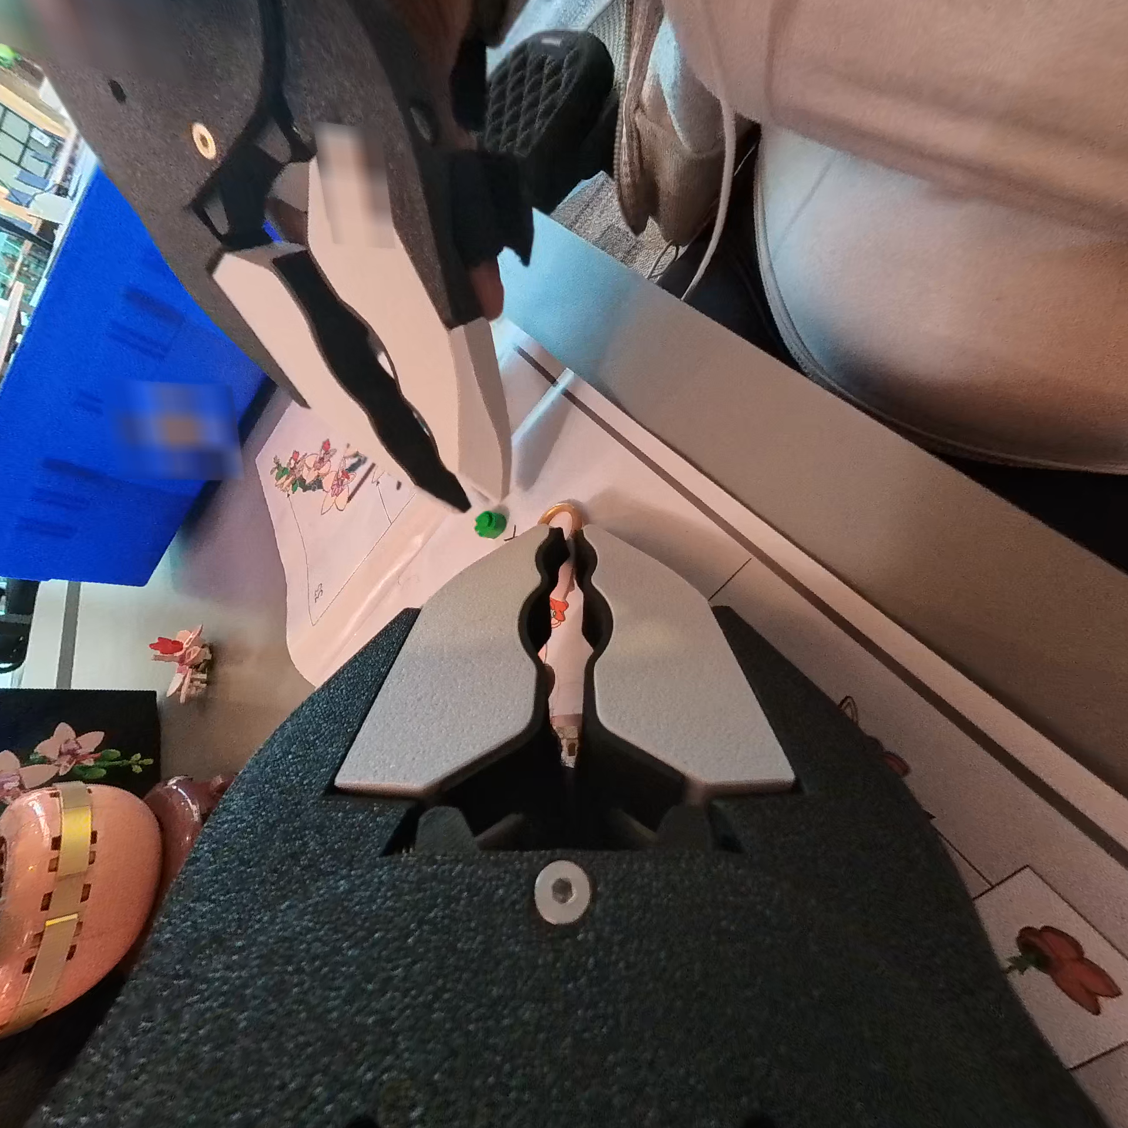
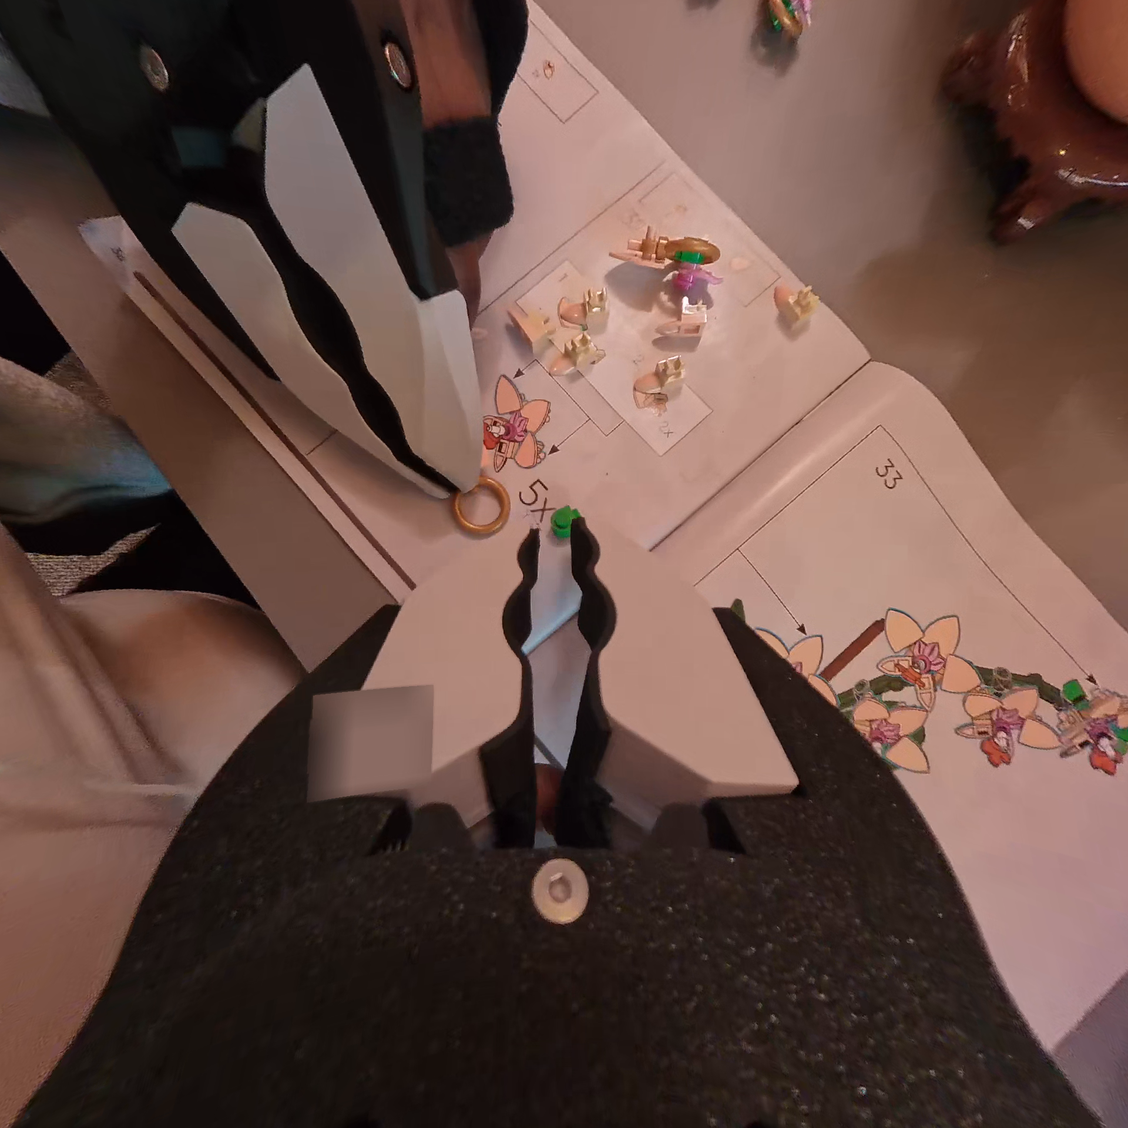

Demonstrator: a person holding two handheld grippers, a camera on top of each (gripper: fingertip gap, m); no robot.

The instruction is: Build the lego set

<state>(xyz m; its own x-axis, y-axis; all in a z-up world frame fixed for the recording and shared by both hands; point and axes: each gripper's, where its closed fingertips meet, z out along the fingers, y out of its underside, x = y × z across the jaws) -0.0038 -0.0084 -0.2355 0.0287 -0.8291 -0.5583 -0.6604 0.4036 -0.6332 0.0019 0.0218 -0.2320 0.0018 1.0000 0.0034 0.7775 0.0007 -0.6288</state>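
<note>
An open instruction booklet (image 2: 915, 885) lies on the table. A gold ring (image 2: 481, 505) lies on its page. My left gripper (image 2: 459, 484) comes in from the upper left and is shut on the ring's rim. In the left wrist view the ring (image 1: 556, 511) pokes out past the left gripper's (image 1: 567, 536) tips. A small green piece (image 2: 564, 522) lies on the page right at my right gripper's (image 2: 556, 536) tips, against the right finger. The right jaws stand a narrow gap apart, with paper showing between them. In the left wrist view the green piece (image 1: 490, 524) sits just beyond the right gripper (image 1: 482, 499).
Several loose cream pieces (image 2: 580, 329) and a part-built flower (image 2: 693, 262) lie on the far page. A brown stand (image 2: 1037, 122) is at the far right. A blue box (image 1: 91, 427), a small built flower (image 1: 186, 659) and a pink heart-shaped object (image 1: 61, 885) stand nearby. A person's torso is close by the table edge. The grippers are tip to tip, or close to it.
</note>
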